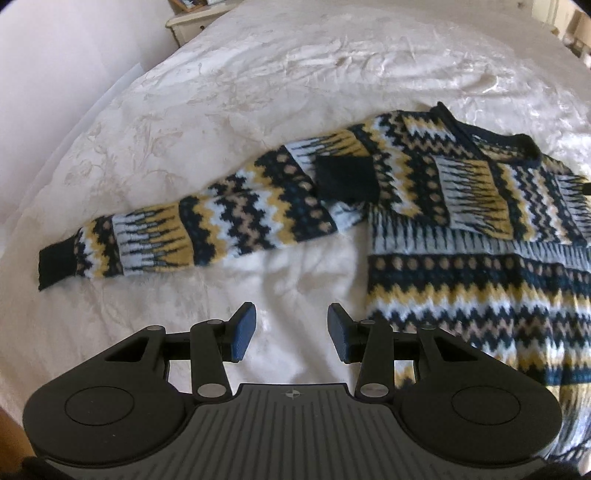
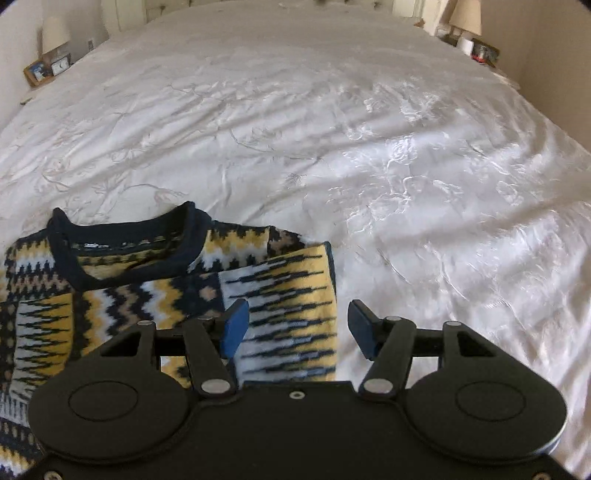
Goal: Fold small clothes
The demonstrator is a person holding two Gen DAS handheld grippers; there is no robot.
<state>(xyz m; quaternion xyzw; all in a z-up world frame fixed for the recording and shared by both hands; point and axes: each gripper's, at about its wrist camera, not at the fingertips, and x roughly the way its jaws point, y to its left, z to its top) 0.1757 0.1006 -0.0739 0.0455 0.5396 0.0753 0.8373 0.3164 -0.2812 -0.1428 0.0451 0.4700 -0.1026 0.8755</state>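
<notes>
Left wrist view: a patterned knit sweater in navy, yellow, pale blue and tan lies flat on a white embossed bedspread. One sleeve stretches out to the left, its dark cuff at the far left end. The other sleeve is folded across the chest, and its dark cuff rests near the shoulder of the outstretched sleeve. The left gripper hangs over bare bedspread just left of the sweater's body; its jaws stand apart with nothing between the blue pads.

Right wrist view: the navy neckline sits at the left, with the folded sleeve forming the sweater's right edge. The right gripper hovers above that edge, jaws released and empty, one blue pad over the knit and the other over the bedspread. A bedside table with small framed items stands far left; a lamp stands far right.
</notes>
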